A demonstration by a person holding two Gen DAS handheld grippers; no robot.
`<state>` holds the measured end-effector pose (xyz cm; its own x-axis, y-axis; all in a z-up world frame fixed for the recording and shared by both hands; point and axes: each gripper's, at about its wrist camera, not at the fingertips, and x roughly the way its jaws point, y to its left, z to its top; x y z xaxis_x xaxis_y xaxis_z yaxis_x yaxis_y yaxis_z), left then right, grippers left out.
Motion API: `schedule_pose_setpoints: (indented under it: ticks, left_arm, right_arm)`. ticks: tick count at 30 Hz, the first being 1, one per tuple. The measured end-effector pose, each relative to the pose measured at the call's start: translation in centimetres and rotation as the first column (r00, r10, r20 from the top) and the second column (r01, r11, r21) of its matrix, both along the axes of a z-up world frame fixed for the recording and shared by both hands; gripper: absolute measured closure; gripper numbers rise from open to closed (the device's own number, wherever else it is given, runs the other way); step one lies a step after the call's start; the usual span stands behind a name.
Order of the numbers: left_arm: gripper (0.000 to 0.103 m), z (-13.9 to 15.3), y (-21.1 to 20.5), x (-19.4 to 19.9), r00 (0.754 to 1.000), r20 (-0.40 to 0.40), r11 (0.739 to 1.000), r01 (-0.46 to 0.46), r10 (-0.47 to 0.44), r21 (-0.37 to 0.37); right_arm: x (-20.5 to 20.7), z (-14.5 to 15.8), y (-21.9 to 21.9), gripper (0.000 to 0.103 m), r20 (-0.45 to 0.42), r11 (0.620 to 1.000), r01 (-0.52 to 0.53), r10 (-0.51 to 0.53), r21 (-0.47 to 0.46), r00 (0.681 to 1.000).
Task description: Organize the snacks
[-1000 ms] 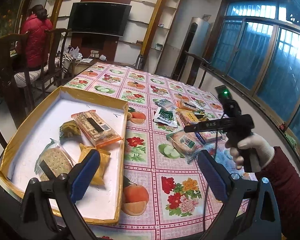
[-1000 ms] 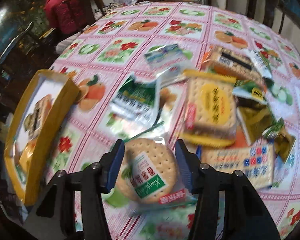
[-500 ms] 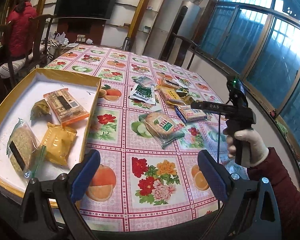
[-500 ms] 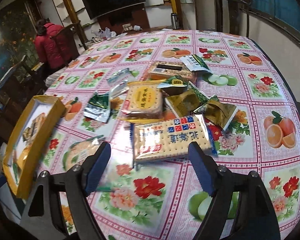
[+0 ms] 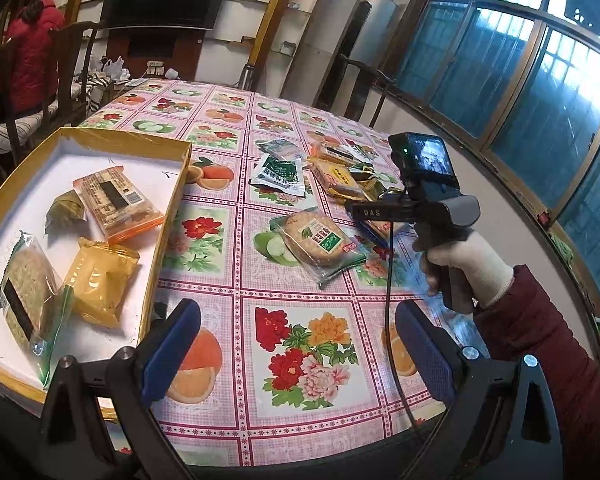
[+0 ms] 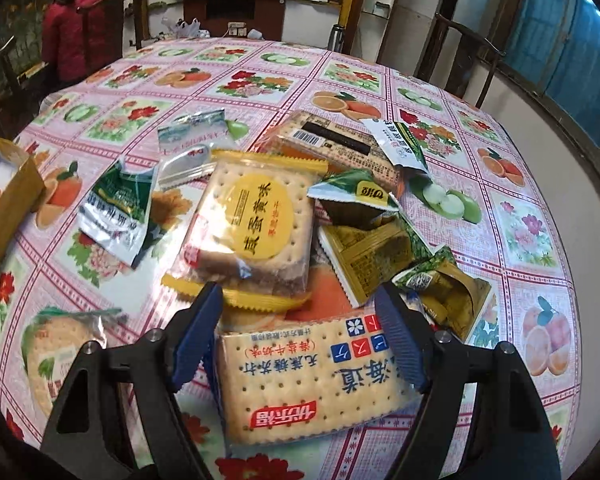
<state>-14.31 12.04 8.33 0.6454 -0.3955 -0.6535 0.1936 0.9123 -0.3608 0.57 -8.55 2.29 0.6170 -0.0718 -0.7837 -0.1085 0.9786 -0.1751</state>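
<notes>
A yellow-rimmed box (image 5: 172,208) with a white floor stands at the table's left and holds several snack packs, among them an orange cracker pack (image 5: 116,204) and a yellow pouch (image 5: 100,280). My left gripper (image 5: 296,312) hangs open over the near table edge beside the box, with nothing between its fingers. A round cracker pack (image 5: 316,236) lies loose on the cloth. My right gripper (image 6: 298,292) is open and tilted down, its fingers straddling a blue-printed soda cracker pack (image 6: 312,372). Just beyond lies a yellow square cracker pack (image 6: 256,220).
More snacks are heaped past the right gripper: a green-white sachet (image 6: 116,212), a barcode cracker pack (image 6: 332,144) and gold-green pouches (image 6: 364,252). A gloved hand (image 5: 464,264) holds the right tool. Wooden chairs (image 6: 460,52) and a seated person in red (image 5: 32,64) are at the far side.
The right gripper let go of the round cracker pack, which now lies on the cloth. It opened wide and moved over to the soda cracker pack. The left gripper drifted right and slightly lower.
</notes>
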Motion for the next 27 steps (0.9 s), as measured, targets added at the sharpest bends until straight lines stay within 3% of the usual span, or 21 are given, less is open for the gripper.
schedule_pose_setpoints:
  ticks: [6, 9, 11, 13, 18, 20, 24, 25, 26, 27]
  left_arm:
    - [0.005, -0.4, -0.4, 0.1, 1.000, 0.002, 1.000, 0.029, -0.029, -0.010]
    - [0.005, -0.8, -1.0, 0.3, 0.999, -0.008, 0.999, 0.046, -0.047, -0.018]
    - [0.005, -1.1, -1.4, 0.9, 0.998, -0.032, 0.997, 0.060, -0.062, -0.058]
    - [0.005, -1.5, -1.7, 1.7, 0.995, -0.066, 0.992, 0.067, -0.074, -0.102]
    - [0.005, -1.7, -2.5, 3.5, 0.993, -0.112, 0.993, 0.026, -0.039, -0.118]
    - [0.005, -1.4, -2.9, 4.2, 0.995, -0.103, 0.998, -0.005, 0.000, -0.056]
    - [0.005, -2.0, -3.4, 6.9, 0.988, -0.146, 0.999, -0.045, 0.047, 0.016]
    - [0.005, -2.2, -3.4, 7.6, 0.986, -0.159, 0.999, -0.050, 0.051, 0.012]
    - [0.005, -2.4, -3.7, 8.3, 0.985, -0.168, 0.999, -0.051, 0.051, 0.003]
    - [0.005, -2.6, -4.0, 9.0, 0.984, -0.172, 0.999, -0.051, 0.050, 0.000]
  right_arm:
    - [-6.8, -0.2, 0.2, 0.026, -0.053, 0.983, -0.168, 0.164, -0.071, 0.985]
    - [-10.2, 1.8, -3.8, 0.024, 0.000, 0.988, -0.092, 0.093, 0.121, 0.996]
    - [-11.8, 2.7, -7.3, 0.015, 0.036, 0.964, 0.003, -0.013, 0.266, 0.999]
    - [-12.4, 2.5, -9.4, 0.014, 0.028, 0.926, 0.079, -0.096, 0.369, 0.995]
    - [-9.6, 0.1, -9.2, 0.014, -0.062, 0.877, 0.198, -0.190, 0.437, 0.980]
    - [-8.4, -0.4, -8.2, 0.014, -0.065, 0.878, 0.212, -0.204, 0.429, 0.977]
    - [-7.1, -0.8, -5.6, 0.014, -0.034, 0.945, 0.187, -0.184, 0.268, 0.982]
    - [-7.2, -1.0, -5.2, 0.016, -0.029, 0.959, 0.174, -0.172, 0.224, 0.985]
    - [-7.3, -1.1, -4.7, 0.029, -0.019, 0.970, 0.165, -0.165, 0.177, 0.986]
    - [-7.6, -1.1, -4.5, 0.034, -0.004, 0.978, 0.158, -0.159, 0.138, 0.987]
